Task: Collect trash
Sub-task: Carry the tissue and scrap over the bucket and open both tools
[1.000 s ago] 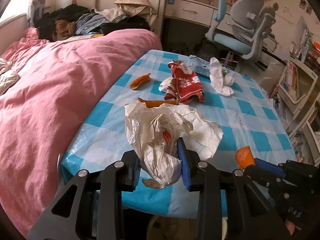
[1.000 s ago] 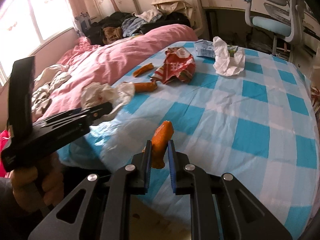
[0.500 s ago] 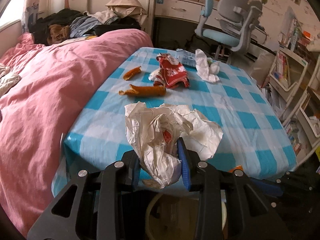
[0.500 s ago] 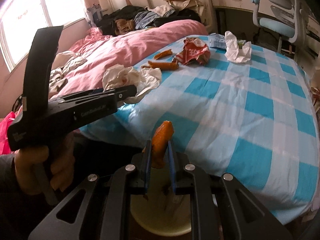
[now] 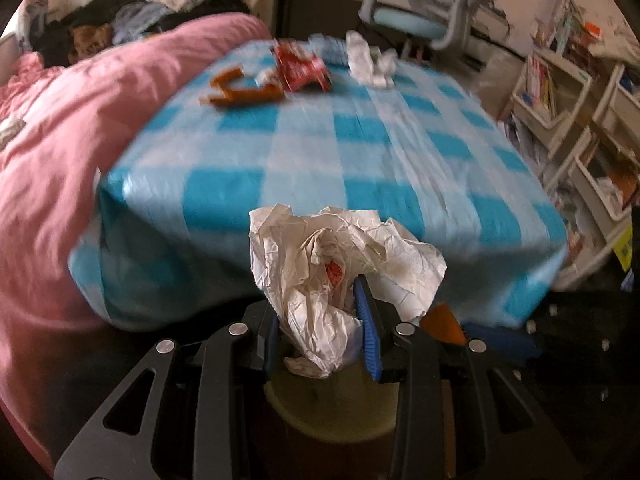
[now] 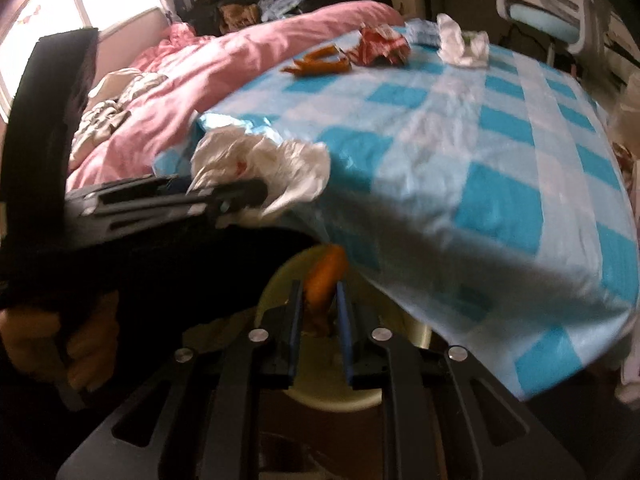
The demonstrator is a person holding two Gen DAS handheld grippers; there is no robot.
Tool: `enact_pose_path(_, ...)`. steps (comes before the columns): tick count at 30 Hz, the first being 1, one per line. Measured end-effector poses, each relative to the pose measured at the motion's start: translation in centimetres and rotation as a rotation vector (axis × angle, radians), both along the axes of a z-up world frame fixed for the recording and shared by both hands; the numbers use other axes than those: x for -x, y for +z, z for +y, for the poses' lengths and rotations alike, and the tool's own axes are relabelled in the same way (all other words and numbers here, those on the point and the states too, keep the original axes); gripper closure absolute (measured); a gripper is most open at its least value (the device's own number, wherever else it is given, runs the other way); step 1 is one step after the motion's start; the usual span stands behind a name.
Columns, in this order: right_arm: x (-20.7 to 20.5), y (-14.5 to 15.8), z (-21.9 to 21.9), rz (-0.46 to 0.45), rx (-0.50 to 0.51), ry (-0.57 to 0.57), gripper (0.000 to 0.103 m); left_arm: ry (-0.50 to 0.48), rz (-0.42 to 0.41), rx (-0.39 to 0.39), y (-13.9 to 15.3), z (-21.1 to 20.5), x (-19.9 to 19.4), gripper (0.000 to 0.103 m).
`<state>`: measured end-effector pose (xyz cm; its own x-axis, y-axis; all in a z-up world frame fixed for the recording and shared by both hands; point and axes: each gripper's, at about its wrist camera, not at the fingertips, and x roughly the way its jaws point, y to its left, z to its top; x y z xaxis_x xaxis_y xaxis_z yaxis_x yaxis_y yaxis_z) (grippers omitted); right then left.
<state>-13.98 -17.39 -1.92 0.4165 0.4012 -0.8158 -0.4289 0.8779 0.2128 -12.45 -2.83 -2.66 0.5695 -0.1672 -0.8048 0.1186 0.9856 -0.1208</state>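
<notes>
My left gripper (image 5: 320, 324) is shut on a crumpled white paper wrapper (image 5: 340, 264) and holds it off the table's near edge, above a pale round bin (image 5: 332, 412). The wrapper also shows in the right wrist view (image 6: 260, 164). My right gripper (image 6: 320, 312) is shut on an orange peel (image 6: 326, 276) over the same bin (image 6: 340, 384). The peel shows beside the left gripper (image 5: 442, 320). On the far side of the blue checked table (image 5: 360, 152) lie orange peels (image 5: 244, 92), a red snack bag (image 5: 300, 66) and white tissue (image 5: 368, 60).
A bed with a pink quilt (image 5: 80, 120) borders the table's left side. A blue desk chair (image 5: 424, 12) stands behind the table. Shelves with books (image 5: 568, 112) stand to the right. The tablecloth hangs over the near edge above the bin.
Both grippers have drawn back and down off the table's near edge with their trash still held. They now hang over the bin, which shows larger.
</notes>
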Motion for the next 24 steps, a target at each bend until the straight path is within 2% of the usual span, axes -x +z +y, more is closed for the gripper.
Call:
enact_pose_path(3,0.2,0.0,-1.0,-0.007,0.002,-0.053,0.057,-0.028,0.06,-0.019,-1.1,-0.6,0.9,0.07)
enact_pose_path(6,0.4,0.2,-1.9,-0.021,0.002,-0.101,0.048,-0.019,0.061,-0.049,-1.4,-0.8,1.3,0.063)
enact_pose_path(10,0.6,0.2,-2.5,-0.041,0.015,-0.134,0.035,0.022,0.002,-0.076,-0.8,-0.6,1.7,0.04)
enact_pose_path(14,0.7,0.3,-2.2,-0.074,0.049,-0.147,0.029,0.053,-0.055,-0.103,0.0,-0.4,1.9,0.029)
enact_pose_path(18,0.7,0.3,-1.9,-0.098,0.083,-0.145,0.022,0.08,-0.079,-0.104,0.4,0.0,1.7,0.027)
enact_pose_path(24,0.7,0.2,-1.4,-0.127,0.122,-0.147,0.019,0.128,-0.096,-0.08,0.6,0.8,1.4,0.022)
